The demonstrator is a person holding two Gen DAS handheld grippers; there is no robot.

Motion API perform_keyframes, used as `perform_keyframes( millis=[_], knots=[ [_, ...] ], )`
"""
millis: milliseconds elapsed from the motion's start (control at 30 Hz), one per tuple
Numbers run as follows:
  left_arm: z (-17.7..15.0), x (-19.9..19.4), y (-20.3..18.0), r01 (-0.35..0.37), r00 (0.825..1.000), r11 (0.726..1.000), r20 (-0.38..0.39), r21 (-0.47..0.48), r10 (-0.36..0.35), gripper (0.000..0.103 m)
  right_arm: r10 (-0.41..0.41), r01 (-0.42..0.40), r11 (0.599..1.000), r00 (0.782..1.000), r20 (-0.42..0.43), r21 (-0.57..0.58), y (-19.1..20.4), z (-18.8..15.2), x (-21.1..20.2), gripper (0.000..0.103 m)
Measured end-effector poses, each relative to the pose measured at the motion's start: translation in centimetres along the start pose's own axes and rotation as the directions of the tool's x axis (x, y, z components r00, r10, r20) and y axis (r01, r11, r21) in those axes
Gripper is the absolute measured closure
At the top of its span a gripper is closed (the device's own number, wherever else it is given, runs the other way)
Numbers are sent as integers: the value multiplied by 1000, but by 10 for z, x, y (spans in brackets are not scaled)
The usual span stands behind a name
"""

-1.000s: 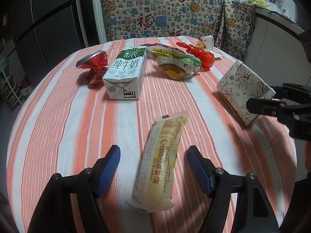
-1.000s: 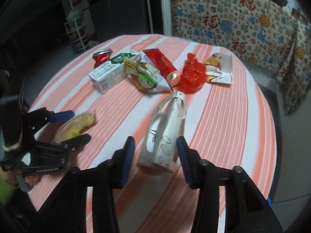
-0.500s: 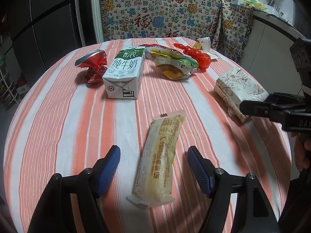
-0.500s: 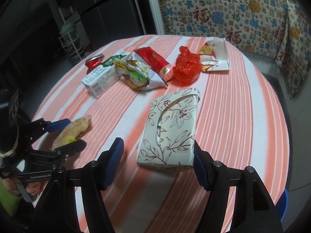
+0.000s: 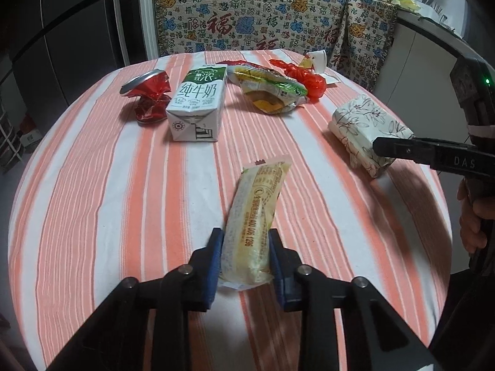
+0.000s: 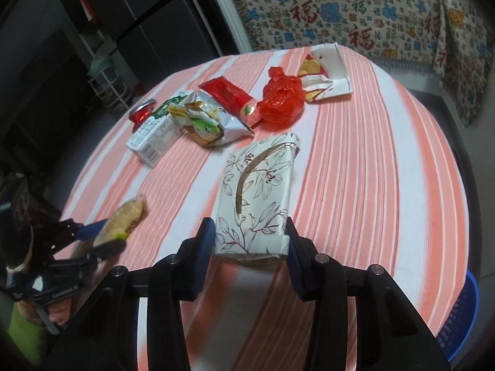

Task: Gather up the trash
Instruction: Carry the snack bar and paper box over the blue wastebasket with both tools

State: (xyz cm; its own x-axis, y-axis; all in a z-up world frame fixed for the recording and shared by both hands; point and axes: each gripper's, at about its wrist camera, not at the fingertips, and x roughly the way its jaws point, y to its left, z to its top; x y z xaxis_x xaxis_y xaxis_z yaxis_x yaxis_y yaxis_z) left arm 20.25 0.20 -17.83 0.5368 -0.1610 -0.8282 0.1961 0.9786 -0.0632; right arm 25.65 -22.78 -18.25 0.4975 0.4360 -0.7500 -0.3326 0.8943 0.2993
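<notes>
A yellow snack wrapper lies lengthwise on the striped round table. My left gripper has its jaws closing, and both blue pads press on the wrapper's near end. From the right wrist view the wrapper sits in that left gripper at the left edge. A white floral tissue box lies flat further right. My right gripper is closing too, with its pads against the box's near corners. Seen from the left wrist, the box hides one of the right gripper's fingers.
At the far side lie a milk carton, a crushed red can, a green-yellow snack bag, a red plastic bag, a red wrapper and a torn white packet. A blue basket stands below the table's right edge.
The left jaws, wide apart before, have closed onto the yellow wrapper. The right jaws have narrowed onto the floral box, which turned from standing on edge to lying flat.
</notes>
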Motion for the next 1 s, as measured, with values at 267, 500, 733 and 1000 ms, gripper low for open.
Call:
perform_keyframes(
  millis=[267, 500, 733, 1000],
  knots=[
    [3, -13, -16, 28, 999, 999, 38, -35, -27, 80, -26, 28, 998, 999, 33, -51, 7, -7, -19, 64],
    [16, -14, -48, 88, 995, 995, 40, -47, -86, 80, -61, 65, 996, 996, 59, -63, 0, -15, -36, 64],
    [26, -8, -84, 106, 994, 994, 37, -37, -105, 80, -88, 92, 995, 993, 78, -43, -16, -23, -54, 70],
    [37, -3, -114, 127, 991, 992, 37, -22, -126, 80, -97, 100, 995, 991, 92, -19, -32, -29, -70, 70]
  ],
)
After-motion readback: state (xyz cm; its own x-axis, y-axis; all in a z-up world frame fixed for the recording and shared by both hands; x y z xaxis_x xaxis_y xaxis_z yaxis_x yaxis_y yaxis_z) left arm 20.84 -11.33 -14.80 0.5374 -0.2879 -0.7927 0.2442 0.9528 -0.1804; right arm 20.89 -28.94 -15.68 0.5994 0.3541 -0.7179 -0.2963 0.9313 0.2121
